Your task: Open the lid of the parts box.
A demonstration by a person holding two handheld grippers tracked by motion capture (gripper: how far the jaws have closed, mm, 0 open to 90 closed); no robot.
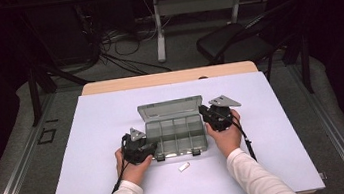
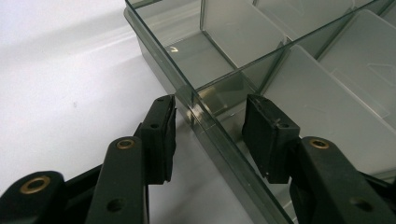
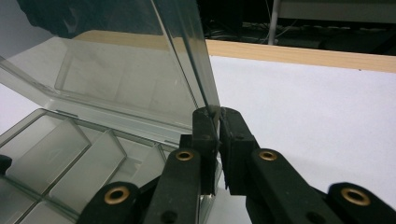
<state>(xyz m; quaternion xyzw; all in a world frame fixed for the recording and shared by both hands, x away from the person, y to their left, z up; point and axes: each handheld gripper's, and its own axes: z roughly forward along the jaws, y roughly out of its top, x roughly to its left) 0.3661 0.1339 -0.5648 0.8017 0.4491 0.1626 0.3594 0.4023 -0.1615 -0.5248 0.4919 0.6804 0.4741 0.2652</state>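
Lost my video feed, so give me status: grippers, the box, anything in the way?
Right gripper shut on lid edge, lid raised. Left gripper straddles box wall, pads apart. Small white piece lies apart, in front.

I'm seeing the box sitting mid-table, its lid standing at the far side, a small piece lying just near of it.
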